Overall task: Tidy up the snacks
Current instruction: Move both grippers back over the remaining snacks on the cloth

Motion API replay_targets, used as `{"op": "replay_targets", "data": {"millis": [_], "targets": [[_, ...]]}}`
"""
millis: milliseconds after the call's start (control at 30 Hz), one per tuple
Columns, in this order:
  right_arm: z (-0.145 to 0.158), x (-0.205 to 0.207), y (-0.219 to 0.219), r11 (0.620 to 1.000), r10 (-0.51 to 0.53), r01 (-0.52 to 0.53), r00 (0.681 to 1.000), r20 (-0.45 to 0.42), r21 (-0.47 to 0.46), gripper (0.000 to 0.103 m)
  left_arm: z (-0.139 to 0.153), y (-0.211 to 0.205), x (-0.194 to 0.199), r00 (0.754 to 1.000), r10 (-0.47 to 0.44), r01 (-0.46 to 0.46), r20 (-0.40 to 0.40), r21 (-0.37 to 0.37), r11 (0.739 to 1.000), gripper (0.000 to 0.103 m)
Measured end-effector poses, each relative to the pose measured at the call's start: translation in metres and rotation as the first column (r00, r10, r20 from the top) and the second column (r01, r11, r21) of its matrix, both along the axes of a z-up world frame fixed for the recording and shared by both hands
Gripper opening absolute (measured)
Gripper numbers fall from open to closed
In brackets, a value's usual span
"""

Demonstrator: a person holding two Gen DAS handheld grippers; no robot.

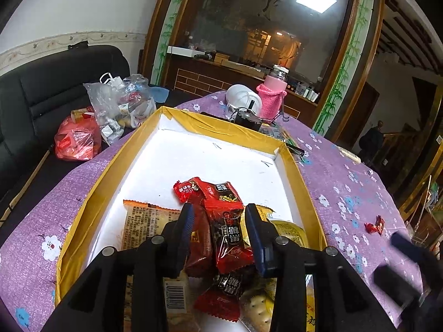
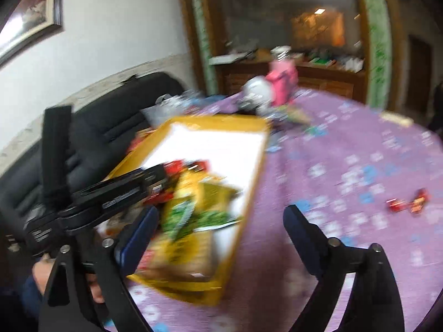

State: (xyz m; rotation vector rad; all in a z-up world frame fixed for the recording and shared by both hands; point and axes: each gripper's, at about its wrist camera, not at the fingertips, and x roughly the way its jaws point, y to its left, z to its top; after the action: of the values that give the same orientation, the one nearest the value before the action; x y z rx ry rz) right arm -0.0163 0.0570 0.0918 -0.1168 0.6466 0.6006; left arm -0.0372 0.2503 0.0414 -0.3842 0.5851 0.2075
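**A:** Snacks first: where are they, and what are your jaws doing?

**B:** The snacks (image 1: 221,221) lie heaped at the near end of a shallow box (image 1: 91,188) with gold walls and a white floor. My left gripper (image 1: 218,215) hangs over that heap, angled downward. Its jaws are parted a little; a red-and-black candy packet (image 1: 228,238) sits in the gap between the blue pads, and I cannot see either pad pressing on it.

**A:** And your right one?

**B:** My right gripper (image 2: 221,221) is spread wide and holds nothing. It tilts down over the box's right wall, one finger (image 2: 138,232) above the snacks, the other over the tablecloth (image 2: 346,152). That view is smeared with motion blur. At its lower left, part of a hand (image 2: 41,274) grips the left tool.

**A:** What lies further out?

**B:** A purple flowered tablecloth under the box. Two small red candies (image 2: 407,203) rest on it, well apart from the box, to the right. Behind the box stand a white helmet (image 1: 243,98) and a pink knitted bottle cover (image 1: 270,99). A black sofa (image 1: 41,96) to the left carries plastic bags (image 1: 116,105).
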Motion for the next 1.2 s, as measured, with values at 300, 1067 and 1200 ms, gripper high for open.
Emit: {"op": "replay_targets", "data": {"millis": [300,1067,1200], "targets": [[0.03,-0.005,-0.089,0.937,-0.348,0.325,0.901,0.259,0.129,0.101,0.003,-0.004,-0.003,1.0,-0.015,0.015,0.018,0.02,1.0,0.048],[-0.05,0.135,-0.279,0.631,-0.561,0.763,0.572,-0.599,0.138,0.075,0.013,-0.022,-0.005,0.996,-0.087,0.086,0.009,0.078,0.993,0.053],[-0.053,0.136,-0.274,0.663,-0.537,0.734,0.605,-0.587,0.15,0.072,0.014,-0.027,0.004,0.986,-0.153,0.158,-0.073,0.07,0.985,0.055]]}}
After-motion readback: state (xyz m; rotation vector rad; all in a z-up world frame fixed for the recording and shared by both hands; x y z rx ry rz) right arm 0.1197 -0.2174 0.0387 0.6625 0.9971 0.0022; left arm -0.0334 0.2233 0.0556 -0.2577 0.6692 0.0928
